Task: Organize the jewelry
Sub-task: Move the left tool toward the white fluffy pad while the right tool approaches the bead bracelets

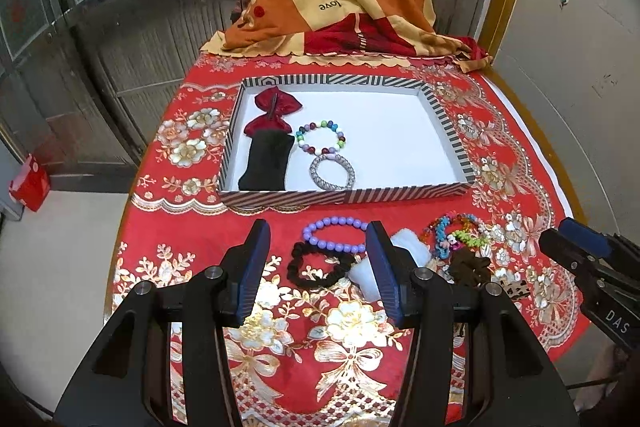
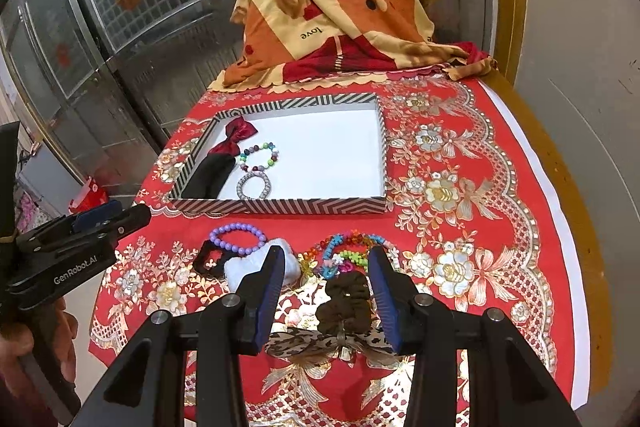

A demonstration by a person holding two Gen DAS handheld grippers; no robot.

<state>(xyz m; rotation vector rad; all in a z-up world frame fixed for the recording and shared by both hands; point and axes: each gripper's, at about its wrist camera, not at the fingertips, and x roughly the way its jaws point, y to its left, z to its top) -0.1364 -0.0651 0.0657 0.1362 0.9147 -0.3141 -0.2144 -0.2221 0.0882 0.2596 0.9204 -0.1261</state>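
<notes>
Now my left gripper [image 1: 316,247] hangs spread and empty over the purple bead bracelet [image 1: 335,234] before the striped tray [image 1: 344,195]; light, slippery beads; I'd pinch one side; right gripper [image 2: 326,269] likewise apart.

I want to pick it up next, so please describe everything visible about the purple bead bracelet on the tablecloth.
The purple round-bead bracelet is a closed ring of smooth, glossy lilac beads that look like plastic. It lies flat on the red floral tablecloth, outside the striped shallow box, just in front of its near wall. Its near edge overlaps the black fabric scrunchie; the white fluffy piece lies beside it. No gripper touches it.
</notes>
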